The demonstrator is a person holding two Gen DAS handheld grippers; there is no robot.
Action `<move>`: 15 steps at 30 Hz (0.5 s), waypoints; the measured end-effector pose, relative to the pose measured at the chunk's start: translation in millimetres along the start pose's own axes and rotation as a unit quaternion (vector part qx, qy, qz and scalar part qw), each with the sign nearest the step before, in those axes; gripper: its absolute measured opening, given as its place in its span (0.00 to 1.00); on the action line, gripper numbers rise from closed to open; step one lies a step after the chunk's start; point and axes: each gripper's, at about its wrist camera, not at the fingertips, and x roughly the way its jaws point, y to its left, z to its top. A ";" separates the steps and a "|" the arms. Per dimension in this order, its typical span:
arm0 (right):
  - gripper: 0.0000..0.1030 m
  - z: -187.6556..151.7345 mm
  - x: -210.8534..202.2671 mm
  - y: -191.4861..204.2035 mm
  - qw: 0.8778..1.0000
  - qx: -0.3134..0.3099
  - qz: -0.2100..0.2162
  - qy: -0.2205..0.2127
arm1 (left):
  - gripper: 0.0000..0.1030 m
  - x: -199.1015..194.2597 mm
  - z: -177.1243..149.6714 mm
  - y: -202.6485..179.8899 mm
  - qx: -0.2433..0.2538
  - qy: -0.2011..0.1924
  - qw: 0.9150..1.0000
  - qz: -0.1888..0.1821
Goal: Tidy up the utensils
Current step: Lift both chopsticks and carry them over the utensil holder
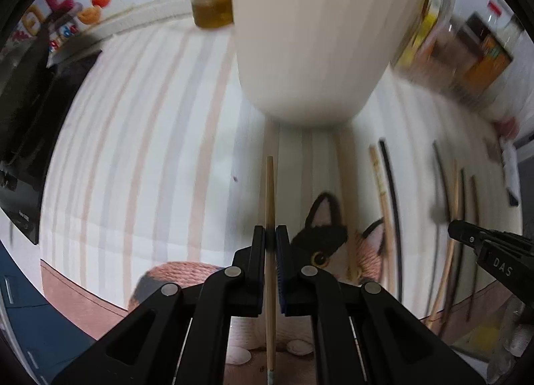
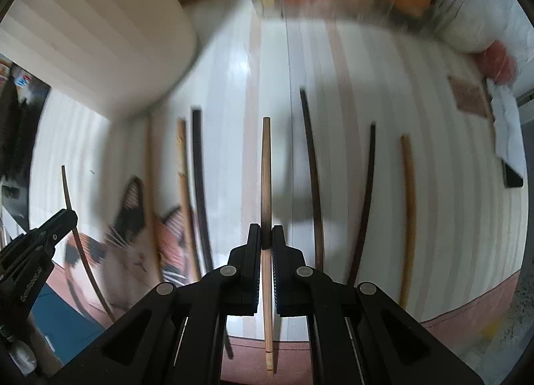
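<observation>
Left gripper [image 1: 271, 235]: jaws closed on a pale chopstick [image 1: 269, 191], tip aimed ahead at the white holder [image 1: 320, 34], apparently for insertion. Right gripper [image 2: 267, 235]: jaws likewise clamp a chopstick [image 2: 266, 164]; loose chopsticks [image 2: 409, 205] lie flanking them.

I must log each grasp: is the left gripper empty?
No, the left gripper has its fingers closed on a light wooden chopstick.

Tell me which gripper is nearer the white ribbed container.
Left. The left gripper points at the white ribbed container close ahead; from the right gripper it sits off to the upper left.
</observation>
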 end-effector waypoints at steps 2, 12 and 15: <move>0.06 0.5 -12.2 4.2 1.000 0.003 0.008 -0.019 | 0.03 -12.1 1.3 7.7 -0.003 -0.015 1.000 -0.005; 0.06 16.7 -69.1 28.8 0.993 -0.002 0.037 -0.112 | 0.03 -73.5 1.7 22.2 -0.016 -0.095 0.995 -0.020; 0.06 21.8 -101.2 29.5 0.988 -0.006 0.053 -0.143 | 0.03 -102.0 4.0 23.3 -0.019 -0.123 0.992 -0.027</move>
